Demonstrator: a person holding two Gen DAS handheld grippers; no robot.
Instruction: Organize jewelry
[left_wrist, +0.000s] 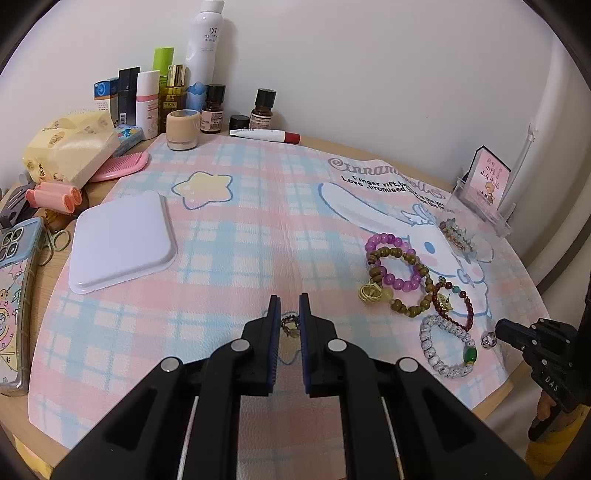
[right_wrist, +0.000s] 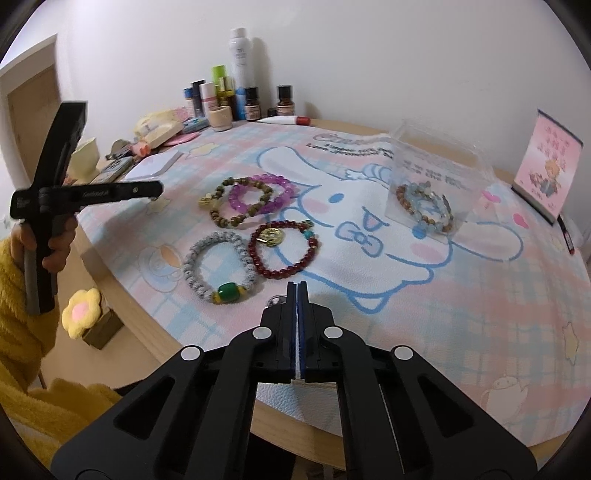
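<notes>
On the plaid mat, four bead bracelets lie loose; two more sit in the clear box. Left gripper straddles a small dark chain, jaws part-open, holding nothing — thin links could slip out. Right gripper is closed, apparently empty.

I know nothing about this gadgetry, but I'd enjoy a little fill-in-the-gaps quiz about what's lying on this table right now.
1. The grey bracelet carries one big ___ bead.
2. The gold coin charm lies on the dark ___ bracelet.
3. The bracelet overlapping the brown wooden bracelet is coloured ___.
4. The right tongs are ___ (open or shut).

Missing words: green; red; purple; shut.
</notes>
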